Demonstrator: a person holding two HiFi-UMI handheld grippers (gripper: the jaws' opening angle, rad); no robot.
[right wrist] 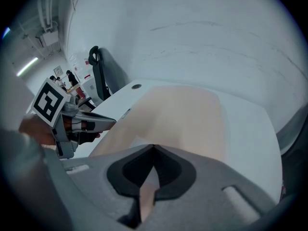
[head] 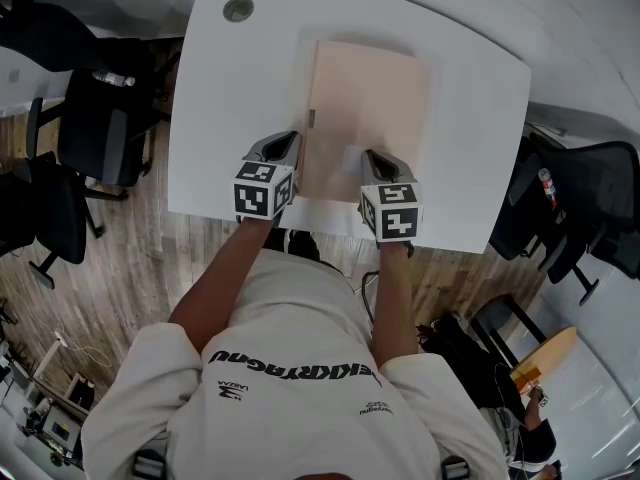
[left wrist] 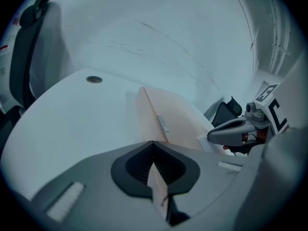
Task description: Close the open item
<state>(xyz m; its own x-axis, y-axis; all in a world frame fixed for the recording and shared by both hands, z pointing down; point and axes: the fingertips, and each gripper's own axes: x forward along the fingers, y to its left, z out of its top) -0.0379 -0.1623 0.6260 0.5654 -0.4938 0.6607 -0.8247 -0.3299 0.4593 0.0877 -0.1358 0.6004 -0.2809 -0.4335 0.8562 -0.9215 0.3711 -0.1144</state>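
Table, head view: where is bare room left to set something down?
Bare: on the table, the left strip between grommet, table edge and beige folder; a narrower strip right of the folder. Crowded: the near edge, where the left gripper and right gripper clamp the folder.

White table — peach folder on it, round grommet far-left

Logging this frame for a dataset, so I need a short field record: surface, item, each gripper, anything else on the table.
surface: white table
item: beige folder, lying flat, thicker edge on the left
left gripper: fingers shut on a thin beige edge at the folder's near-left corner
right gripper: fingers shut on the folder's near edge
other: round cable port in the table's far-left corner
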